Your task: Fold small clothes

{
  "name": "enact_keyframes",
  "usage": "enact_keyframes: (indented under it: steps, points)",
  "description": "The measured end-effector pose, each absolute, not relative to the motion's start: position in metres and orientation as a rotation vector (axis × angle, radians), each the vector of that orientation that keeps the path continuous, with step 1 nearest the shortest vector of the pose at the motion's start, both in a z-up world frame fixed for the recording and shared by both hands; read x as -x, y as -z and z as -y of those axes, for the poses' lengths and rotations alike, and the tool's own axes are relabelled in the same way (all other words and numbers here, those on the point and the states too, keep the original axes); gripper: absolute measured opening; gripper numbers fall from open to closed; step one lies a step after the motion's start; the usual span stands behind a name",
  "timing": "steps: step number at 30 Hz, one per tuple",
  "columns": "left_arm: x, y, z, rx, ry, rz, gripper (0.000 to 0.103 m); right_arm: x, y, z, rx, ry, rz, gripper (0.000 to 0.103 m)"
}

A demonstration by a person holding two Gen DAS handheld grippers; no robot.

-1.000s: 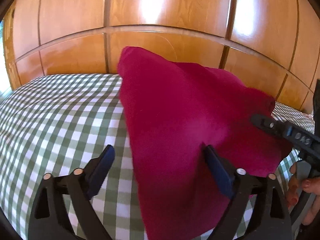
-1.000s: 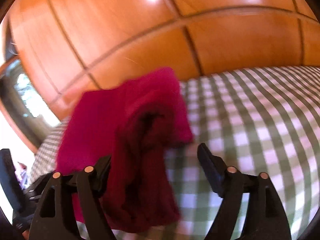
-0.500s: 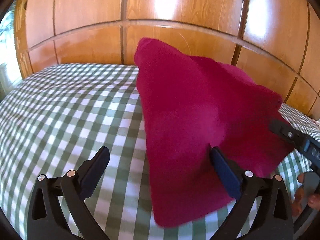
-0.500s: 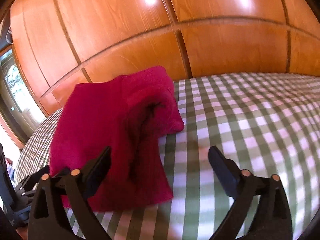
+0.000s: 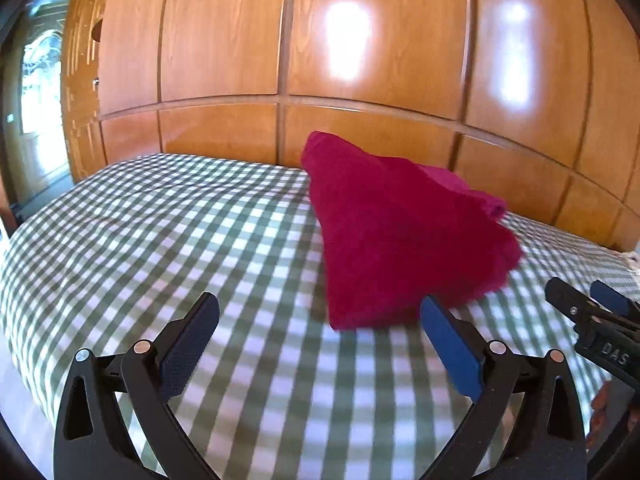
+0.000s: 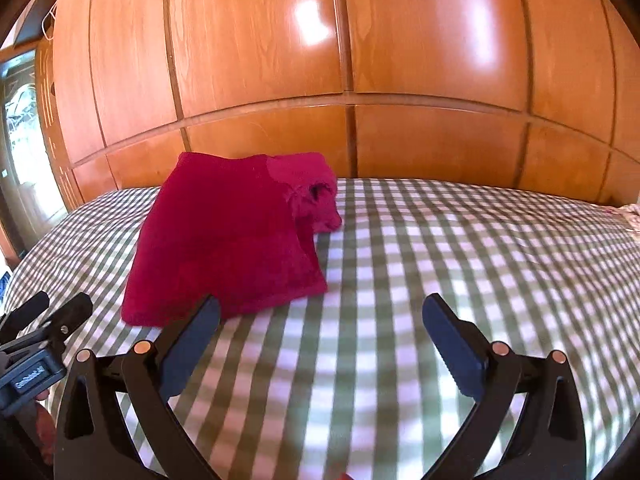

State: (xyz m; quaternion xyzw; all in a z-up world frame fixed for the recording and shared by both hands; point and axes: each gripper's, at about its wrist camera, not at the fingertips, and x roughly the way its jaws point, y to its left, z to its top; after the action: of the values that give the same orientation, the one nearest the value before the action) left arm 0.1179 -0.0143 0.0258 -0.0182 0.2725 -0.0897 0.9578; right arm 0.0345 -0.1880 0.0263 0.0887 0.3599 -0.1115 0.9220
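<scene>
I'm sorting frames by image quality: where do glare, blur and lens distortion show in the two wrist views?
Left wrist view: white glare patches on the wooden panels, panel lines bowed by the fisheye, checked bedcover smeared near the jaws. Right wrist view: similar glare, soft bedcover foreground; the red garment reads fairly sharp.
</scene>
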Motion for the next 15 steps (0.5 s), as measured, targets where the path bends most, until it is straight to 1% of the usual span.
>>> enact_keyframes:
  steps: [5, 9, 15]
  points:
    - [-0.084, -0.031, 0.015, 0.003, 0.168, -0.545, 0.1, -0.008, -0.041, 0.181, -0.161, 0.245, -0.712, 0.101]
    - [-0.062, -0.039, 0.014, -0.036, 0.146, -0.501, 0.1, 0.01, -0.053, 0.174, -0.171, 0.251, -0.674, 0.101]
    - [-0.044, -0.047, 0.01, -0.038, 0.096, -0.489, 0.1, 0.038, -0.067, 0.16, -0.111, 0.263, -0.632, 0.101]
